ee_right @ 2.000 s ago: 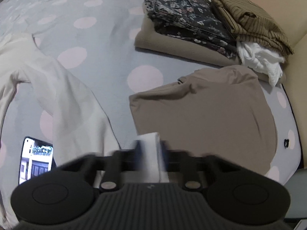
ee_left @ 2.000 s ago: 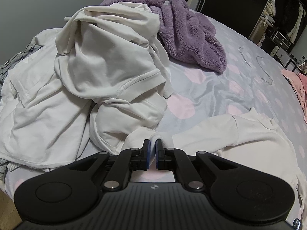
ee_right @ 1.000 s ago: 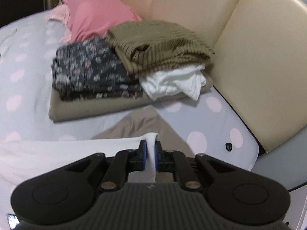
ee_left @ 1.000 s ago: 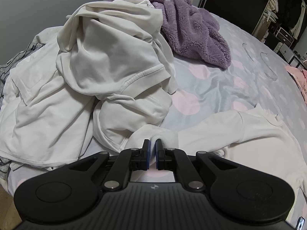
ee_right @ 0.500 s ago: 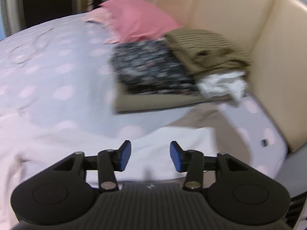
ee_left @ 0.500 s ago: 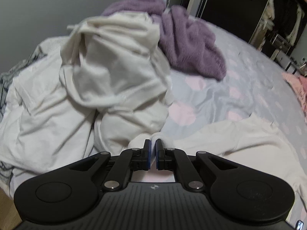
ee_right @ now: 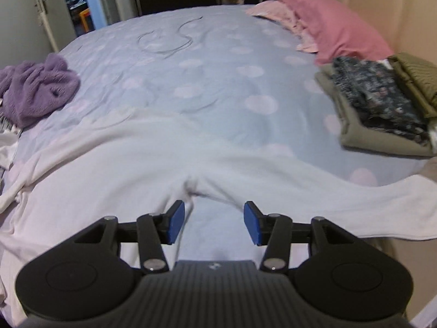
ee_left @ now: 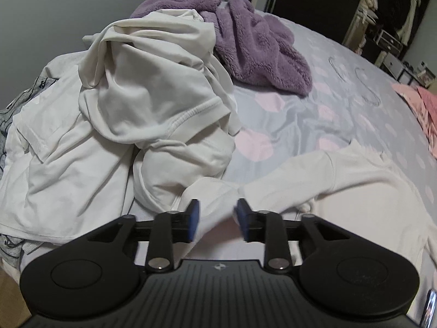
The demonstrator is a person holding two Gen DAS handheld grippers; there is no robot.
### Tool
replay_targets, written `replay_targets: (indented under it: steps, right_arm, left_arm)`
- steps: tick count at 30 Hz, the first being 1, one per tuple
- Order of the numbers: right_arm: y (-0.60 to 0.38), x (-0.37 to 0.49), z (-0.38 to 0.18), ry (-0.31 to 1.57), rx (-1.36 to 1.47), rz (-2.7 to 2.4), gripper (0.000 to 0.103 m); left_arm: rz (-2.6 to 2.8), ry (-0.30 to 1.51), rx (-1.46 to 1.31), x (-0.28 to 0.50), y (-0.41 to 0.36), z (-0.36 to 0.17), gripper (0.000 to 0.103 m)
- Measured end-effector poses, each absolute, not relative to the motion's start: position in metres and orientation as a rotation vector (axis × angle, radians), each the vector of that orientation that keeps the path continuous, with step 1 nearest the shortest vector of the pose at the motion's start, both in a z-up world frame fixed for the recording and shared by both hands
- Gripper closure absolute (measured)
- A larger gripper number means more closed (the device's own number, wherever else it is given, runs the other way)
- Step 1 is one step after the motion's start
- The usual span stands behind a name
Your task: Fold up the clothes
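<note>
Left wrist view: left gripper [ee_left: 215, 220] has just been opening, jaws apart, the shirt [ee_left: 355, 191] cuff loose between them beside the pile [ee_left: 136, 125].

Right wrist view: right gripper [ee_right: 213, 224] gapes empty over the shirt, spread flat on the bed [ee_right: 204, 82] (sleeves out wide). Best smooth wrinkles, then pinch a sleeve.

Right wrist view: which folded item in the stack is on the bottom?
The plain khaki-beige piece. It lies flat on the bedsheet, sticking out beneath the dark floral garment; the ribbed olive one sits above, toward the headboard.
</note>
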State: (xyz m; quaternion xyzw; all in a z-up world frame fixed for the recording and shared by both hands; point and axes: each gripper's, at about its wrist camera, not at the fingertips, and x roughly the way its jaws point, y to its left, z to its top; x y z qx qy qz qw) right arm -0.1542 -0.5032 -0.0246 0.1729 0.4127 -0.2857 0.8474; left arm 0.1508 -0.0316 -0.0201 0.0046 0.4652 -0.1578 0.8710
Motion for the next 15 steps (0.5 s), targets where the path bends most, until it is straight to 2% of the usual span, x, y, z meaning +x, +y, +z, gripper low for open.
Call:
replay_targets:
  steps: [1,2,7,15]
  right_arm:
    - [-0.504,-0.153,-0.027,0.878,0.360,-0.612,0.052]
    - [-0.505,-0.153,-0.029,0.883,0.368,-0.625,0.052]
    - [-0.510,-0.157,-0.036,0.892,0.428,-0.656,0.052]
    - [-0.491,-0.149,-0.036,0.908,0.350,-0.613,0.052]
  left_arm:
    - [-0.335,0.973,0.019,0.147,-0.031,-0.020,0.056]
    - [-0.341,0.974,0.026,0.143,-0.031,-0.021,0.054]
    - [-0.359,1.021,0.032,0.123,-0.021,-0.028,0.053]
    - [-0.313,1.201,0.032,0.095,0.002,-0.057,0.052]
